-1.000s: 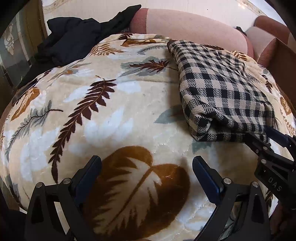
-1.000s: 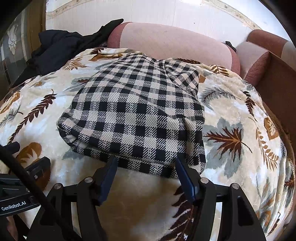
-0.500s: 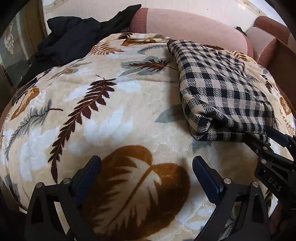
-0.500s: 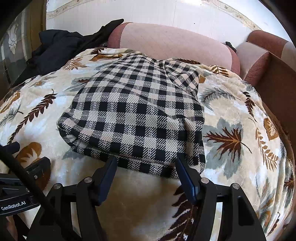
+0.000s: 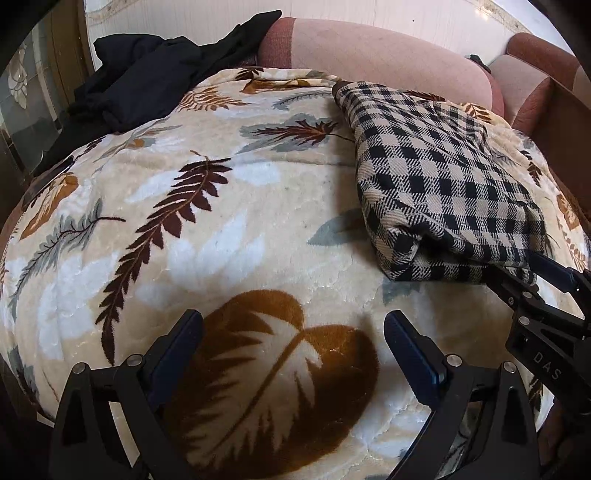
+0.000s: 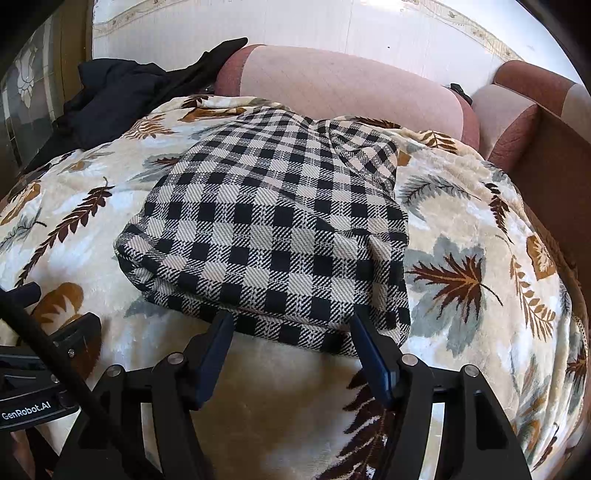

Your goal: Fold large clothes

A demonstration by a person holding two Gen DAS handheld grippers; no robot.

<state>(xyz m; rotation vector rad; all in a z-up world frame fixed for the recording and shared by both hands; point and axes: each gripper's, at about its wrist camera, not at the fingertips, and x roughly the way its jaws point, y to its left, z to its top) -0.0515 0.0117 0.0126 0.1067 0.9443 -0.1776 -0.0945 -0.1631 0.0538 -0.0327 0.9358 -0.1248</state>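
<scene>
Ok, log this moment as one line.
checked garment: folded, on leaf blanket | left tongs: open, empty | right tongs: open at garment's near edge

Leaf-print blanket (image 5: 221,229), pink sofa back (image 6: 351,85), tiled wall (image 6: 332,26)

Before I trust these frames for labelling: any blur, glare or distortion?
Left wrist view: sharp, strong fisheye bulge in the leaf-print blanket, dark corners. Right wrist view: checked garment crisp, wall behind the sofa washed out by bright light, edges vignetted.
</scene>
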